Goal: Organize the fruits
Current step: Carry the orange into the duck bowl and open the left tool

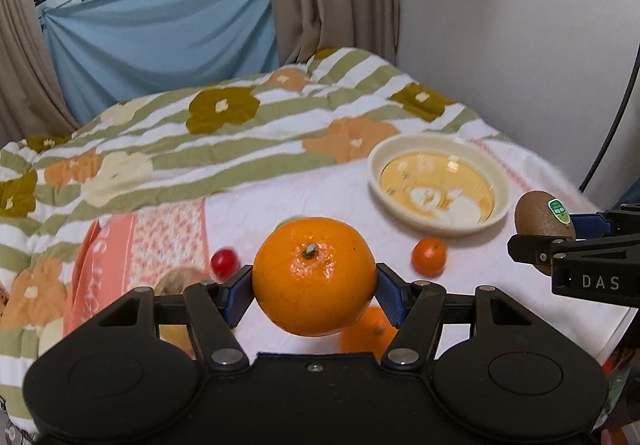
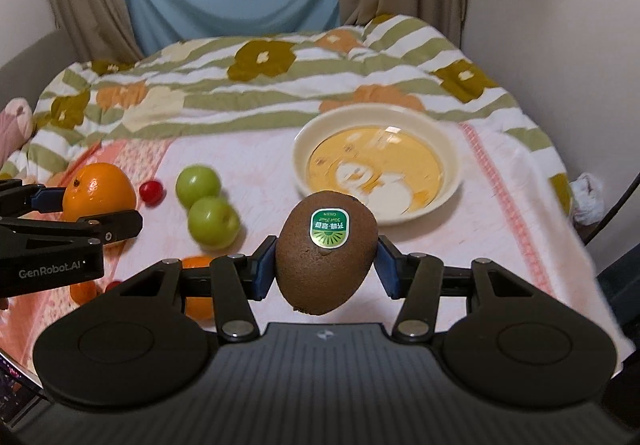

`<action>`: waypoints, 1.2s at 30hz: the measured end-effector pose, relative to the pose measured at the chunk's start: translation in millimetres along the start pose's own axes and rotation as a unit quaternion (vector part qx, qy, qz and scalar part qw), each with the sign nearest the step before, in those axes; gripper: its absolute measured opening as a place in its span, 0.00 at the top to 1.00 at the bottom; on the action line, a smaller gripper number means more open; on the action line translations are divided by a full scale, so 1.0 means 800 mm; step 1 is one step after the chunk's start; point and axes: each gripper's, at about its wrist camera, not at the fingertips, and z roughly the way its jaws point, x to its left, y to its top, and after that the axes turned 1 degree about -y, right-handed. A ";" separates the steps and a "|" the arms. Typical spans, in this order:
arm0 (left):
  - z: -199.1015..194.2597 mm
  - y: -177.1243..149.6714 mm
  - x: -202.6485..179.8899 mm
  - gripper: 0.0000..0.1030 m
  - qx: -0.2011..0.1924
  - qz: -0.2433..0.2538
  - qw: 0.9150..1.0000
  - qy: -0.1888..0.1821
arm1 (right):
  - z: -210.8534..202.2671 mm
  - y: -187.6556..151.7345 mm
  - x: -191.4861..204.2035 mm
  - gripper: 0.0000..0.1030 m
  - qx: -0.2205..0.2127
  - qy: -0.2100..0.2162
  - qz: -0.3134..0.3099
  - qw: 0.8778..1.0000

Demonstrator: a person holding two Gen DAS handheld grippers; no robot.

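My left gripper [image 1: 314,287] is shut on a large orange [image 1: 314,281] and holds it above the bed. My right gripper [image 2: 326,265] is shut on a brown kiwi [image 2: 326,265] with a green sticker. The kiwi [image 1: 542,223] also shows at the right of the left wrist view, and the orange [image 2: 98,191] at the left of the right wrist view. A cream bowl [image 2: 448,165] with a yellow inside lies beyond both grippers, also in the left wrist view [image 1: 376,161].
On the pink cloth lie two green plums [image 2: 208,205], a red cherry tomato [image 2: 152,192], small oranges [image 1: 429,256] [image 2: 200,299]. A flowered quilt [image 2: 280,81] covers the back. The wall is on the right.
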 end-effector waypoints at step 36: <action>0.279 0.147 -0.148 0.34 0.072 -0.024 0.996 0.051 | 0.225 0.162 -0.205 0.36 0.025 0.083 -0.096 0.992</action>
